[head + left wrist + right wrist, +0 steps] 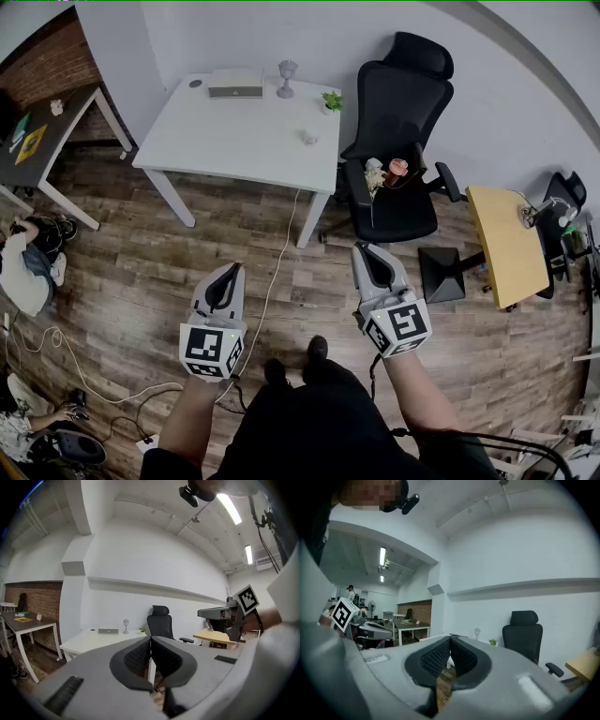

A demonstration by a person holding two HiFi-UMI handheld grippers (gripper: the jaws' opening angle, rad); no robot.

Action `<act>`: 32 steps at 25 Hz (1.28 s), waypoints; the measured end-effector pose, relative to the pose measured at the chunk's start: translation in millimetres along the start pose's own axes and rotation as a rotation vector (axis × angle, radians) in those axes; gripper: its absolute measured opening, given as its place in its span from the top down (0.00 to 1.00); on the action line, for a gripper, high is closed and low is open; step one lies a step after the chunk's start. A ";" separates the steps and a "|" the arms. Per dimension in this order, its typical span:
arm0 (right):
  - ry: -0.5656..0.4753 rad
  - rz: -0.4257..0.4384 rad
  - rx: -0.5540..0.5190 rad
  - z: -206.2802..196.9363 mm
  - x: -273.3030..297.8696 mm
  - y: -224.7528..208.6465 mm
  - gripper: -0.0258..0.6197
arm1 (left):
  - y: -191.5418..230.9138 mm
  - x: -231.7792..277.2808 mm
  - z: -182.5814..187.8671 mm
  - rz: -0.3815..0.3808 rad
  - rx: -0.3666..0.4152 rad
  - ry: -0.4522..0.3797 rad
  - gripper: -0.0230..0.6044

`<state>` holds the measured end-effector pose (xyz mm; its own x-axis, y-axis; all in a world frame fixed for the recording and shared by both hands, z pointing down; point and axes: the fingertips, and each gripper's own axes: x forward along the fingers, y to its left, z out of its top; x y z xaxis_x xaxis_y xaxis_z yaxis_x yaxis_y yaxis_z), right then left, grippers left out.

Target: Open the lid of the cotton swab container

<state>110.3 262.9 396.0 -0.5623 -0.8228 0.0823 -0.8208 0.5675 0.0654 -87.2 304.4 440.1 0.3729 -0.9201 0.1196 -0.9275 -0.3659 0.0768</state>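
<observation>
- Head view: the left hand-held gripper (228,272) and the right hand-held gripper (367,251) are held out over the wooden floor (141,272), probably ready to approach. No cotton swab container can be identified. It may be the small pale object (308,137) on the white bench (234,141), well ahead of both.
- Left gripper view: the left hand-held gripper (150,641) has its jaws pressed together on nothing.
- Right gripper view: the right hand-held gripper (450,641) is likewise closed and empty.

White walls (234,37), wood-plank floor (141,272), white tabletop (244,141) beside a black office chair (403,103), brick wall (56,61) at far left, strip lights (230,507) overhead.
</observation>
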 end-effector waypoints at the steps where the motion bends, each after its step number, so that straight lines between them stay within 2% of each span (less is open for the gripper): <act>1: -0.002 -0.002 0.004 1.5 -8.2 3.4 0.96 | -5.4 -6.7 0.9 0.000 0.005 -0.001 0.96; 7: -0.001 0.014 0.014 8.6 -43.8 16.1 0.96 | -35.1 -29.0 11.3 -0.002 0.026 -0.010 0.96; 11: -0.002 0.008 0.041 2.5 -53.1 12.4 0.96 | -49.1 -36.2 20.1 -0.003 0.077 -0.029 0.96; 13: -0.012 -0.004 0.057 3.6 -57.5 11.1 0.96 | -47.8 -46.8 23.3 0.010 0.116 -0.041 0.96; 15: -0.023 -0.018 0.069 8.7 -59.8 9.9 0.95 | -39.9 -55.5 29.5 0.022 0.108 -0.057 0.96; 16: -0.028 -0.024 0.075 11.6 -60.8 10.2 0.90 | -36.4 -59.0 32.8 0.018 0.085 -0.063 0.92; 18: -0.042 -0.037 0.083 17.4 -62.1 12.3 0.79 | -29.7 -64.9 35.8 0.004 0.048 -0.064 0.64; 19: -0.048 -0.045 0.086 19.7 -62.3 13.7 0.75 | -26.3 -67.5 35.3 0.001 0.042 -0.062 0.60; 22: -0.056 -0.060 0.091 24.2 -61.0 16.9 0.68 | -19.2 -70.5 32.1 -0.010 0.039 -0.056 0.59; 26: -0.049 -0.058 0.096 22.7 -52.8 15.4 0.67 | -11.6 -60.6 26.3 -0.013 0.034 -0.035 0.59; 32: -0.027 -0.050 0.132 2.0 -15.3 -10.5 0.67 | 6.4 -23.9 18.1 0.005 0.020 -0.009 0.59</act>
<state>127.3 269.5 392.1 -0.5211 -0.8517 0.0549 -0.8531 0.5179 -0.0628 -102.5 321.5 419.8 0.3684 -0.9230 0.1110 -0.9296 -0.3643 0.0564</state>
